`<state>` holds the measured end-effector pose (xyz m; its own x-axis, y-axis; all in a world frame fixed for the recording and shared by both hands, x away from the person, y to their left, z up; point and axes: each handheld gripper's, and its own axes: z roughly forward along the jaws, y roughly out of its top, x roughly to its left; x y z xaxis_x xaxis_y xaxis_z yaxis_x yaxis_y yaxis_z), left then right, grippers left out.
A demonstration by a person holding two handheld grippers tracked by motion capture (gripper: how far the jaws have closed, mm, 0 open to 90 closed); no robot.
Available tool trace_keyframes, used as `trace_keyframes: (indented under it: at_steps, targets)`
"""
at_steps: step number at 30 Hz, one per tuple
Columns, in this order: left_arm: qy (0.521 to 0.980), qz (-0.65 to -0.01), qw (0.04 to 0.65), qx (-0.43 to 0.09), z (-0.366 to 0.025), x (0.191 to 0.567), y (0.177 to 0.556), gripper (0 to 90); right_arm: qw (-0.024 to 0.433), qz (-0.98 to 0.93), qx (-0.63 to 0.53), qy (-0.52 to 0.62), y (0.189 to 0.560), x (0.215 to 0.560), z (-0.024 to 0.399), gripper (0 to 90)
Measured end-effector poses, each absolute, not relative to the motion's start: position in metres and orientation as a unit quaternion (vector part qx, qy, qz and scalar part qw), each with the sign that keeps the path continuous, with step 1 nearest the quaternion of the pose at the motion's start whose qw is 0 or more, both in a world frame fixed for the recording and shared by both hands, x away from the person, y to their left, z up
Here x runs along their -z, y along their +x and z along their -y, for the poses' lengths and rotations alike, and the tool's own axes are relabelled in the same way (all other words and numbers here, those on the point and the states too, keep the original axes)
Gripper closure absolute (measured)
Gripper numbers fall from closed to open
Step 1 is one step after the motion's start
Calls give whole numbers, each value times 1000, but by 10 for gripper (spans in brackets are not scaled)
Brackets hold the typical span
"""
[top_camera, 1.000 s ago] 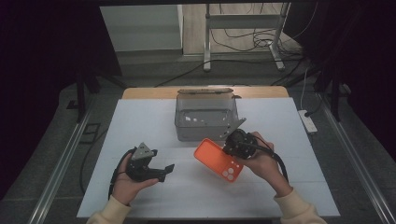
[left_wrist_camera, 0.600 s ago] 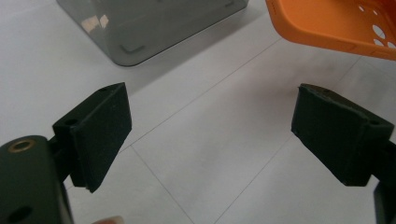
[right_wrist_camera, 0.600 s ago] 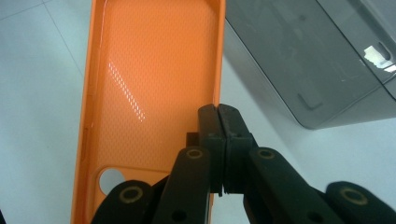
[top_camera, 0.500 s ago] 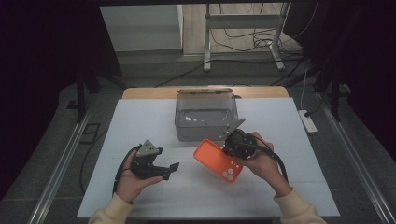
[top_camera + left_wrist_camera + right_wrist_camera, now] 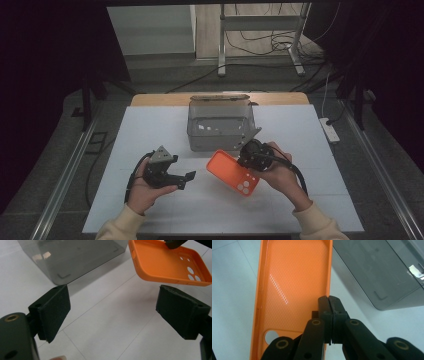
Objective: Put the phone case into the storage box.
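The person is standing at the near side of the white table (image 5: pixel 150 130), holding a claw in each hand. The right claw (image 5: pixel 329 305) is pinching the long edge of an orange phone case (image 5: pixel 233 172), its two jaws pressed tight together on the thin side wall near the camera cut-outs. The case is hanging tilted above the table with its hollow side facing up, just in front of the grey translucent box (image 5: pixel 220 125) and close to that box's near right corner. The right gripper view is showing the dotted inner surface of the case (image 5: pixel 292 285) running away from the jaws, with the grey box (image 5: pixel 382 272) off to one side.

The left claw (image 5: pixel 186 179) is sitting low over the table, to the left of the case and apart from it, its jaws standing wide open with nothing between them. Looking along it, the two black pads (image 5: pixel 53 310) are framing bare table, while the case (image 5: pixel 165 262) is floating just beyond the far pad and the box (image 5: pixel 72 257) is sitting ahead on the other side. A black cable is trailing from each claw back toward the person's sleeves.
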<state>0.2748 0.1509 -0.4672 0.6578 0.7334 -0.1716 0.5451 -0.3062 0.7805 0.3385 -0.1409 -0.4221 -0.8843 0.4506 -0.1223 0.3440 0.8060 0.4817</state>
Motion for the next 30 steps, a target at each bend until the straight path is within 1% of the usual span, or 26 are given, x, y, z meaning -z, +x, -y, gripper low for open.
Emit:
trace_keyframes:
  at_steps: [30]
  targets:
    - [811, -385, 432, -89, -131, 459, 290, 129, 117, -945, -230, 201, 336, 424, 136, 890]
